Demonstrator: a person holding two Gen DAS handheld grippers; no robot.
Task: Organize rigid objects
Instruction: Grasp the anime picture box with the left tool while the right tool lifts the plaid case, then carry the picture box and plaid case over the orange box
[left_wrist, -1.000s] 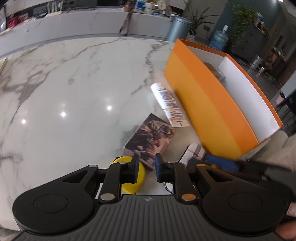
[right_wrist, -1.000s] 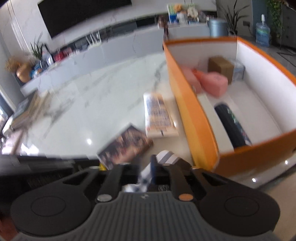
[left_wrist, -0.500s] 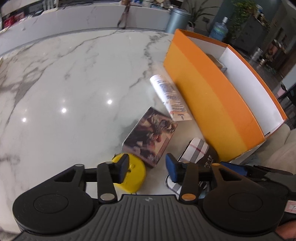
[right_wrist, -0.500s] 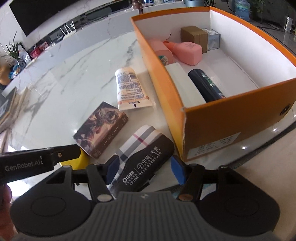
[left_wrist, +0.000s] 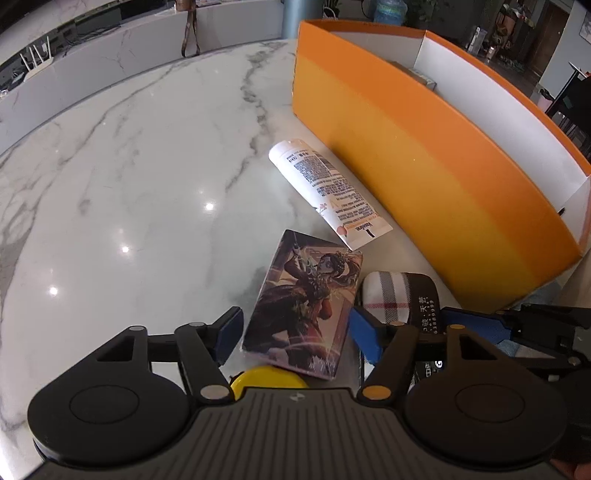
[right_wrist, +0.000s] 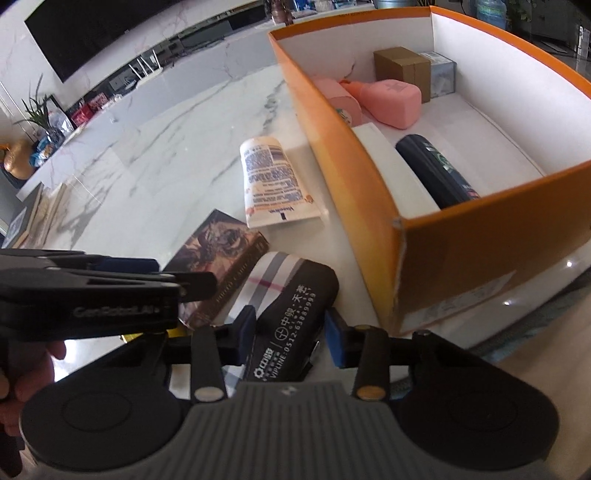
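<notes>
Step in hand looks like a double pickup. Left tongs (left_wrist: 295, 338) are spread wide, one blue pad each side of the picture box (left_wrist: 308, 302), which lies flat on the counter (left_wrist: 129, 166) w/ its near end between the pads, not yet gripped. Right tongs (right_wrist: 291, 332) are also wide, straddling the black glasses case (right_wrist: 291, 314) (plaid end pointing away), pads near its sides but apart from it. Both things sit just beside each other, near the orange bin (right_wrist: 369, 184). A cream tube (right_wrist: 271, 184) lies by the bin wall; a yellow disc (left_wrist: 267, 378) peeks under the left tool. Next, I judge: close each pair square on its item, lift, carry to the bin, where bottles and boxes already lie.
</notes>
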